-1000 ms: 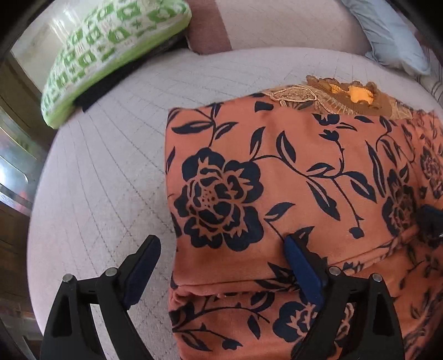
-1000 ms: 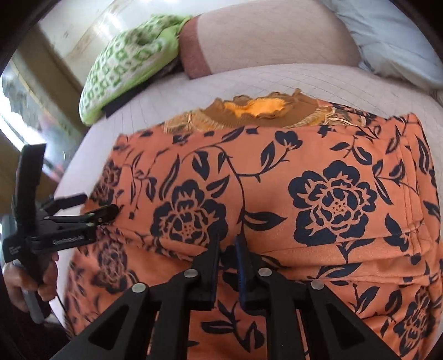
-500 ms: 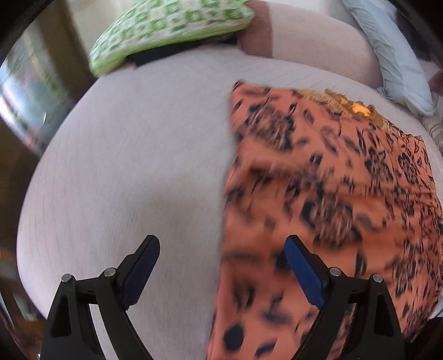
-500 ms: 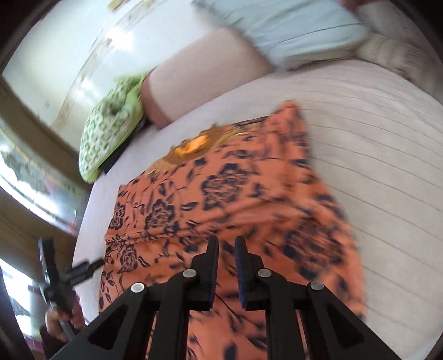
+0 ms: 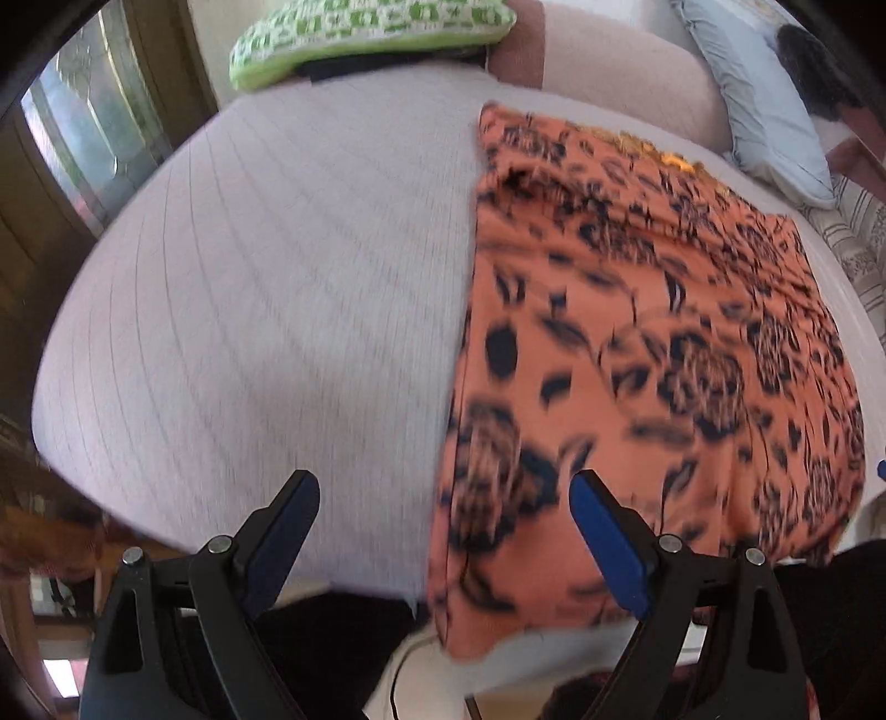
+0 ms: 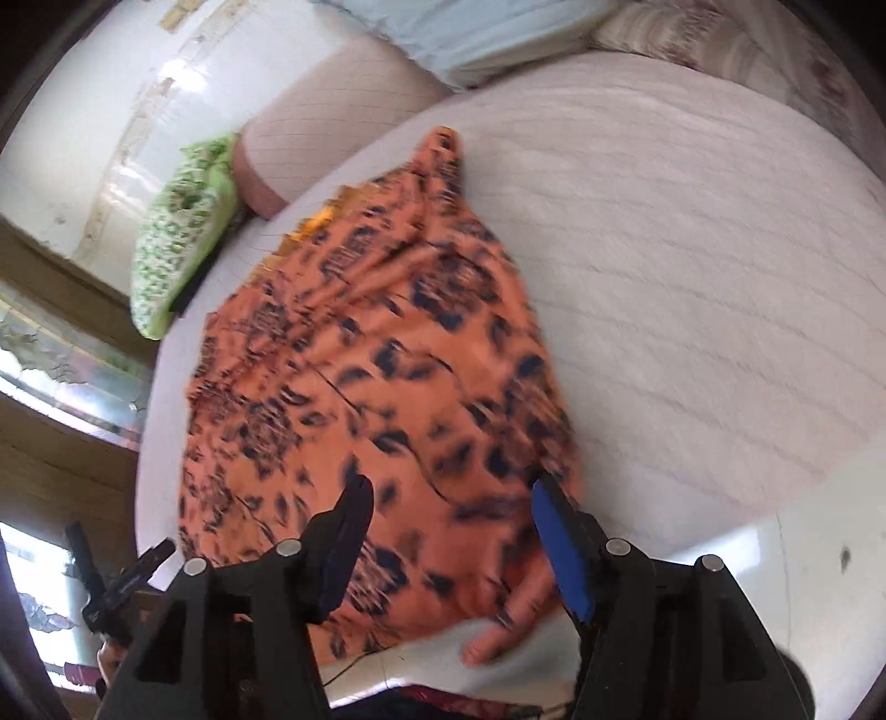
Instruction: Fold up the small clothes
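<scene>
An orange garment with dark blue flowers (image 5: 637,360) lies folded on the pale quilted bed (image 5: 266,310), its near end drooping over the bed's front edge. My left gripper (image 5: 443,493) hovers wide open above the garment's near left corner, touching nothing. In the right wrist view the same garment (image 6: 376,360) fills the middle. My right gripper (image 6: 451,490) hangs above its near right part with the jaws opening; cloth shows below the gap but no pad presses on it. The left gripper (image 6: 111,587) shows small at the lower left, past the bed's corner.
A green patterned cushion (image 5: 360,39) and a pink bolster (image 5: 609,72) lie at the far end of the bed, with a pale blue pillow (image 5: 764,111) at the far right. A wooden window frame (image 5: 83,138) stands to the left. White floor (image 6: 803,581) shows beyond the near right edge.
Both grippers have drawn back toward the bed's near edge and swung apart. The right gripper, shut on the cloth before, has opened and let it go. The left stayed open.
</scene>
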{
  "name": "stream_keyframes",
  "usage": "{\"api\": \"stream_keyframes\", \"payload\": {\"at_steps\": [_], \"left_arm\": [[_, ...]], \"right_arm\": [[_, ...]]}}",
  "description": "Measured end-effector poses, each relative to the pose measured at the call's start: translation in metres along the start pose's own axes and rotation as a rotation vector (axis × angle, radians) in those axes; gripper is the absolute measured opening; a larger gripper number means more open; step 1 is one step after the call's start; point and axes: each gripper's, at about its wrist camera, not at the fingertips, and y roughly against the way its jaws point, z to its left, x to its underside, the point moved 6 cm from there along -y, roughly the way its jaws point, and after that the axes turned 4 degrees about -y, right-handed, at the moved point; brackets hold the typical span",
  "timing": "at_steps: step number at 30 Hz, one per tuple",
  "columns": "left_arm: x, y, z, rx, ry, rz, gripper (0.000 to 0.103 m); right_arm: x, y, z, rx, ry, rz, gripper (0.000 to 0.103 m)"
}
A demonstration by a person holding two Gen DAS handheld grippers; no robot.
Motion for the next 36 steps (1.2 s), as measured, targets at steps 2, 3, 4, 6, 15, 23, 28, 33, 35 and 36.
{"api": "stream_keyframes", "payload": {"at_steps": [2, 3, 4, 6, 15, 23, 28, 33, 35, 36], "left_arm": [[0.01, -0.004, 0.005, 0.014, 0.026, 0.029, 0.092], [0.016, -0.006, 0.007, 0.025, 0.044, 0.044, 0.092], [0.022, -0.008, 0.01, 0.04, 0.063, 0.058, 0.092], [0.033, -0.007, 0.014, 0.064, 0.096, 0.078, 0.09], [0.062, -0.013, 0.007, 0.101, 0.073, 0.118, 0.07], [0.065, -0.028, -0.011, 0.182, 0.015, 0.118, 0.07], [0.063, -0.028, -0.01, 0.199, 0.036, 0.112, 0.06], [0.065, -0.02, -0.007, 0.237, 0.012, 0.081, 0.015], [0.059, -0.014, -0.009, 0.259, -0.01, 0.071, 0.008], [0.058, -0.011, -0.011, 0.264, -0.022, 0.067, 0.007]], "right_arm": [[0.01, -0.003, -0.01, 0.007, -0.042, 0.033, 0.064], [0.015, -0.005, -0.014, 0.006, -0.058, 0.049, 0.064], [0.02, -0.009, -0.016, 0.003, -0.071, 0.065, 0.064], [0.032, -0.018, -0.02, 0.021, -0.092, 0.114, 0.064], [0.052, -0.04, -0.017, 0.098, -0.106, 0.164, 0.064], [0.064, -0.059, -0.012, 0.154, -0.086, 0.181, 0.063], [0.065, -0.063, -0.016, 0.122, -0.088, 0.163, 0.063], [0.065, -0.062, -0.022, 0.079, -0.086, 0.162, 0.054], [0.065, -0.059, -0.022, 0.081, -0.076, 0.17, 0.039], [0.065, -0.056, -0.022, 0.076, -0.071, 0.179, 0.035]]}}
